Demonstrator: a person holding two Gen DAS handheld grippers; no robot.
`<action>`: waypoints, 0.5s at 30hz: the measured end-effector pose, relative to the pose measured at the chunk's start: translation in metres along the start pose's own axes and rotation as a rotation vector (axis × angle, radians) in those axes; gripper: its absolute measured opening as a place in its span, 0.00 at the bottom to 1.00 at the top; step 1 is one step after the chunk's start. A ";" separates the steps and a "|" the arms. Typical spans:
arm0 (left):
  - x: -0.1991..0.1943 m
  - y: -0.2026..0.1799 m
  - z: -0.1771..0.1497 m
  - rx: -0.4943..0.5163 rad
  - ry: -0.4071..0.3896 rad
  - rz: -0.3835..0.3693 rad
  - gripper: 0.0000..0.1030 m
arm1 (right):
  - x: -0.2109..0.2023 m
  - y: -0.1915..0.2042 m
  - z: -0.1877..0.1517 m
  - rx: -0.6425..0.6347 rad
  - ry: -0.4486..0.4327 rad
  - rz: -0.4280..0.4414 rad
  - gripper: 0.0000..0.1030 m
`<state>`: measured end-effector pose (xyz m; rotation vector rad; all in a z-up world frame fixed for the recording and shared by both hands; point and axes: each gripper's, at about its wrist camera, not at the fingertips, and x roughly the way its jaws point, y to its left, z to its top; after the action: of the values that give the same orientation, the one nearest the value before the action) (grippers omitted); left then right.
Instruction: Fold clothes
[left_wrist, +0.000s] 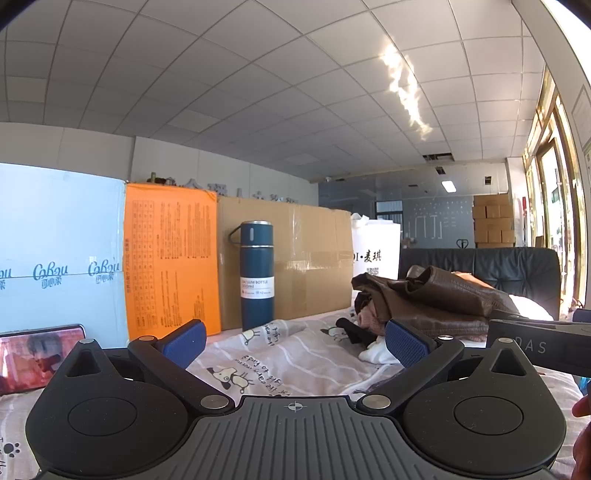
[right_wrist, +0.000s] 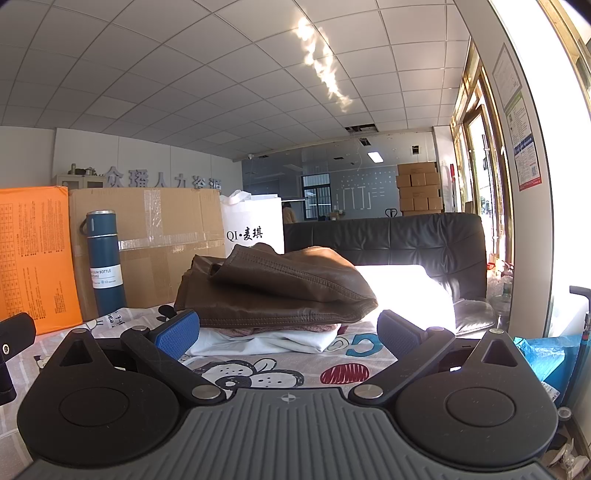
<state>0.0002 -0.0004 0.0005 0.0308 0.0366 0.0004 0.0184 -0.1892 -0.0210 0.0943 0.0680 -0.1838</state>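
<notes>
A stack of folded clothes lies on the cartoon-print sheet (right_wrist: 273, 373). A brown leather jacket (right_wrist: 280, 291) is on top, over a pink knit piece (right_wrist: 280, 329) and a white garment (right_wrist: 266, 341). My right gripper (right_wrist: 290, 330) is open and empty, just in front of the stack. My left gripper (left_wrist: 295, 338) is open and empty, low over the sheet (left_wrist: 280, 354). The stack shows to its right, with the jacket (left_wrist: 439, 295) on top. The right gripper's body (left_wrist: 535, 345) shows at the right edge of the left wrist view.
A blue vacuum bottle (left_wrist: 257, 275) stands at the back before a cardboard box (left_wrist: 295, 254), an orange box (left_wrist: 170, 258) and a white-blue carton (left_wrist: 59, 251). A phone (left_wrist: 37, 356) lies at left. A white bag (right_wrist: 253, 225) and a black chair (right_wrist: 417, 240) stand behind the stack.
</notes>
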 end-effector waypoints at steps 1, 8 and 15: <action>0.000 0.000 0.000 -0.002 -0.001 0.000 1.00 | 0.000 0.000 0.000 0.000 0.000 0.000 1.00; 0.001 0.001 -0.001 -0.009 -0.003 0.004 1.00 | 0.000 0.000 0.000 -0.003 0.003 0.001 1.00; 0.002 0.001 0.000 -0.013 -0.002 0.010 1.00 | 0.004 0.007 0.000 -0.044 0.029 0.001 1.00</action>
<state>0.0020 0.0007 0.0002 0.0177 0.0344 0.0103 0.0232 -0.1829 -0.0208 0.0533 0.1012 -0.1800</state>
